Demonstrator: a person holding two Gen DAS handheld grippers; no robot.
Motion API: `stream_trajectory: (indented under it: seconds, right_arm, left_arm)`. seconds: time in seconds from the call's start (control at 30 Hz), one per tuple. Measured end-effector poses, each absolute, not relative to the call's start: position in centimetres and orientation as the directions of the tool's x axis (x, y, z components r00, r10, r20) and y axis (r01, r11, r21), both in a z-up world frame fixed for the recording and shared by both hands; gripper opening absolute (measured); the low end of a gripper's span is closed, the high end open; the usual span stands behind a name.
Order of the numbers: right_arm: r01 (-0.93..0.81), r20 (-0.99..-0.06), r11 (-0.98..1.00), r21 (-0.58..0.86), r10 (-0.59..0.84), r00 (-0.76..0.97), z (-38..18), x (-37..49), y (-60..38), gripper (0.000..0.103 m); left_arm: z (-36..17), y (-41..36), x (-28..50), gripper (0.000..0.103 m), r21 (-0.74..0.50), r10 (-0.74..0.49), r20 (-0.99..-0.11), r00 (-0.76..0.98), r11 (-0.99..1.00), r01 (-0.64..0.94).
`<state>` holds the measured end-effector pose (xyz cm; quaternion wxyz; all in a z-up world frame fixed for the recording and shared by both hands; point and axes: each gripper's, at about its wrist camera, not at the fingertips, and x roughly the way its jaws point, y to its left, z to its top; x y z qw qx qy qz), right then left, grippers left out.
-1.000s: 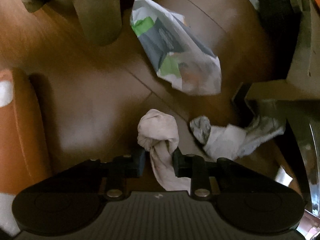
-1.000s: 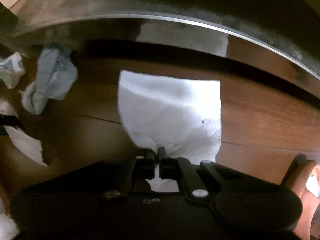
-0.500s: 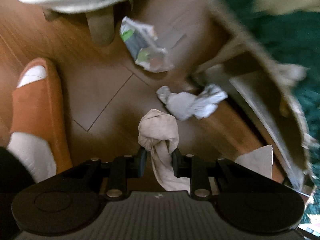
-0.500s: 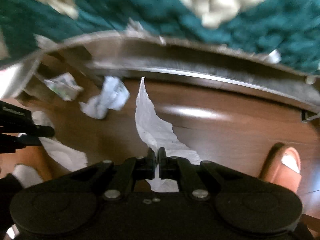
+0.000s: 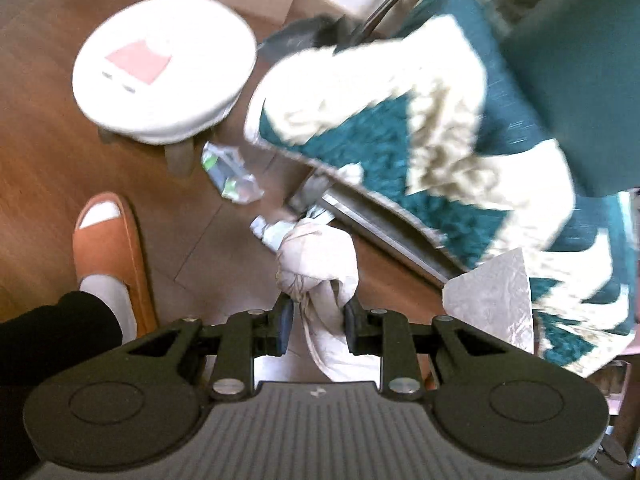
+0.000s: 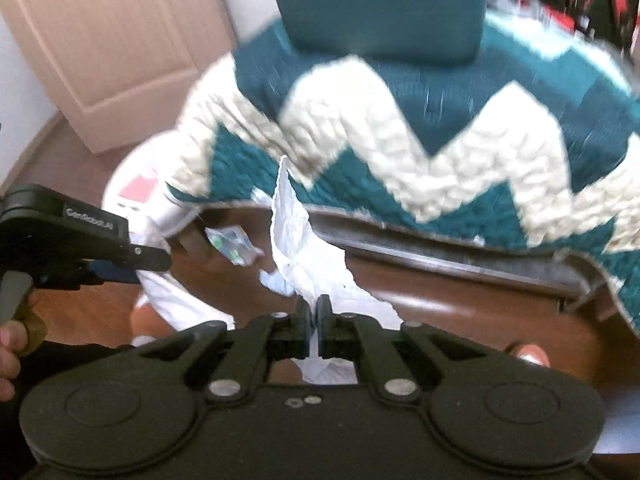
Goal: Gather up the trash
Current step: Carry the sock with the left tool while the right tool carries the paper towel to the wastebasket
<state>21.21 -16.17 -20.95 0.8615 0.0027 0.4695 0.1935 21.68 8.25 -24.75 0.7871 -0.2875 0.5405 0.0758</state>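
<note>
Trash was in both our claws, held above the wooden floor (image 5: 48,168). Our left claw (image 5: 318,322) was closed partway on a knotted beige tissue wad (image 5: 318,256), its fingers pressing the twisted neck just below the bulge while the loose tail hung down toward the camera. Our right claw (image 6: 314,322) was pinched nearly shut on a thin white paper sheet (image 6: 294,236), which stood up from the fingers in a crumpled, pointed strip. On the floor beyond lay a crumpled printed wrapper (image 5: 230,178) with green patches, beside the leg of a round white stool (image 5: 164,68), and a pale crumpled paper scrap (image 5: 268,232) lay partly hidden behind the wad. A teal-and-cream zigzag blanket (image 5: 400,128) draped over the chair on the right. An orange slipper (image 5: 106,248) on our foot rested at the left.
</note>
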Motion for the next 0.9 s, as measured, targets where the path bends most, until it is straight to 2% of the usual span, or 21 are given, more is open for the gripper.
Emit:
stream_trajectory:
  seconds: [0.43, 0.7, 0.9]
  right_arm:
    - [-0.389, -0.606, 0.898, 0.205, 0.429, 0.67, -7.8, 16.7, -20.0, 0.002]
    - [-0.444, -0.425, 0.877, 0.186, 0.479, 0.768, 1.2, 17.4, -22.2, 0.003]
    - [-0.457, -0.327, 0.874, 0.166, 0.486, 0.81, 6.6, 19.8, -23.7, 0.003]
  left_arm:
    - [-11.2, 6.0, 18.8, 0.026, -0.436, -0.209, -0.753, 0.624, 0.868, -0.236]
    - [-2.5, 4.3, 20.2, 0.026, -0.445, -0.229, -0.627, 0.744, 0.89, -0.101]
    - [4.5, 3.2, 22.5, 0.026, -0.415, -0.217, -0.535, 0.816, 0.909, -0.03]
